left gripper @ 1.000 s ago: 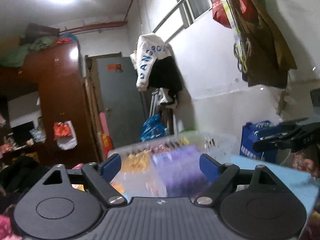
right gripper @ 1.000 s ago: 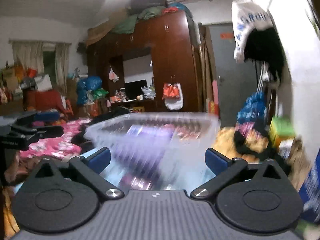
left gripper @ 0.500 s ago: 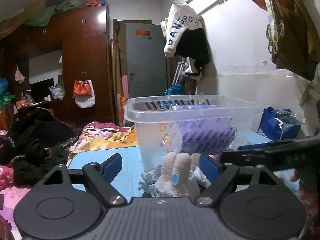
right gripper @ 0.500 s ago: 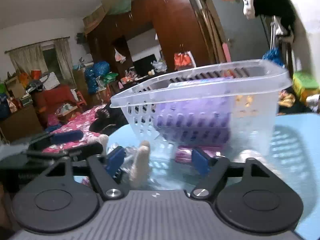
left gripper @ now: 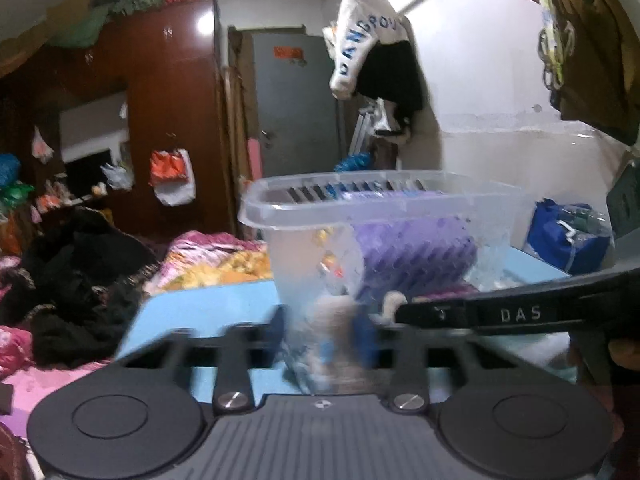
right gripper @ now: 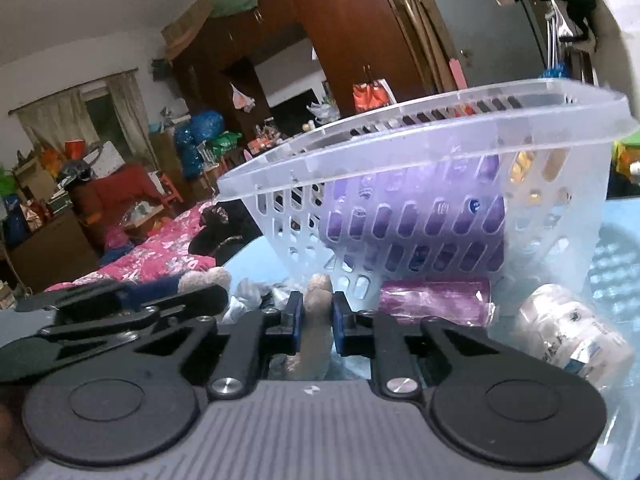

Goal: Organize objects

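A basket [right gripper: 460, 168] stands on the counter [left gripper: 208, 308] with a bulky pack [left gripper: 416, 256] inside it. Before the basket, on the counter, lies a soft toy [right gripper: 318, 320] — both grippers meet at it. Right of the toy lie a roll [right gripper: 434, 300] and a wrapped bundle [right gripper: 568, 332]; behind the counter — a bed [left gripper: 216, 256] and a wardrobe [left gripper: 168, 120].

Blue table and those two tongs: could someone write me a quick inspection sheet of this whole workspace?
Surface: blue table, glossy.
Job's things: clear slotted basket holding a purple pack; beige plush toy in front of it.
Clutter: purple roll and clear bottle beside the basket.
Grippers: right tongs have just closed on the plush toy; left tongs, blurred, have just closed on the same toy.
Cables: nothing seen.
Surroundings: dark wardrobe, grey door, bedding, hanging clothes.
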A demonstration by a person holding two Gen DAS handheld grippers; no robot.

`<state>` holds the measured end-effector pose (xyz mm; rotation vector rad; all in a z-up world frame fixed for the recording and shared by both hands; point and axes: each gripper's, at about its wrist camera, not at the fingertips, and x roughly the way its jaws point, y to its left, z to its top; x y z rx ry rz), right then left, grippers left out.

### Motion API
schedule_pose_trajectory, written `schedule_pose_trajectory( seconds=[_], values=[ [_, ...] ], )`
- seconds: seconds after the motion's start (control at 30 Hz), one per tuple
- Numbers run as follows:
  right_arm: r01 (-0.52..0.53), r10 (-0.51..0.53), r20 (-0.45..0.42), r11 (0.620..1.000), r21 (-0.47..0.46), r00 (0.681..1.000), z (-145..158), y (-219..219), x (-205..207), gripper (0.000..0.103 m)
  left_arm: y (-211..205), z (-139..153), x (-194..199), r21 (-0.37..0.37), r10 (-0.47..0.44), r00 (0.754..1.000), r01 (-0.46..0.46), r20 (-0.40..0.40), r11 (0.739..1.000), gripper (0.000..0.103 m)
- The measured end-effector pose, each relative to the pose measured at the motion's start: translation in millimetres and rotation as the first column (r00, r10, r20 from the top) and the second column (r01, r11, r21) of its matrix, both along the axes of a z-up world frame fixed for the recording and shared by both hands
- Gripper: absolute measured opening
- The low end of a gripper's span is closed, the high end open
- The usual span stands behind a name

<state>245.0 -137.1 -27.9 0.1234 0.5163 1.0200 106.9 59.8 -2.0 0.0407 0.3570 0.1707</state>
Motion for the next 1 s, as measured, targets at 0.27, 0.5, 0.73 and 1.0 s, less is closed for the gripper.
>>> schedule_pose_trajectory(
  seconds=[0.27, 0.5, 0.73, 1.0],
  values=[
    [-0.005, 0.005, 0.105, 1.000, -0.001, 0.994, 7.3, 4.8, -22.9, 0.015, -4.6, -4.9, -11.4, 0.024, 0.018, 0.999, -0.019, 0.046, 1.000, 0.017],
    [-0.001, -0.004, 0.167, 1.000, 0.028, 0.986, 27.3, -2.0, -32.3, 0.015, -4.6, 3.8, -28.4, 0.017, -0.012, 0.988, 0.010, 0.153, 1.000, 0.016],
    [-0.013, 0.003, 0.233, 0.999, 0.041, 0.973, 57.7, -16.8, -46.4, 0.015, -18.5, 26.0, -42.1, 0.032, -0.063, 0.977, 0.058, 0.205, 0.998, 0.016],
    [-0.020, -0.001, 0.332, 0.998, 0.062, 0.943, 113.2, -22.1, -57.8, 0.014, -28.6, 77.9, -56.7, 0.045, -0.134, 0.950, 0.127, 0.280, 0.991, 0.016]
  ],
)
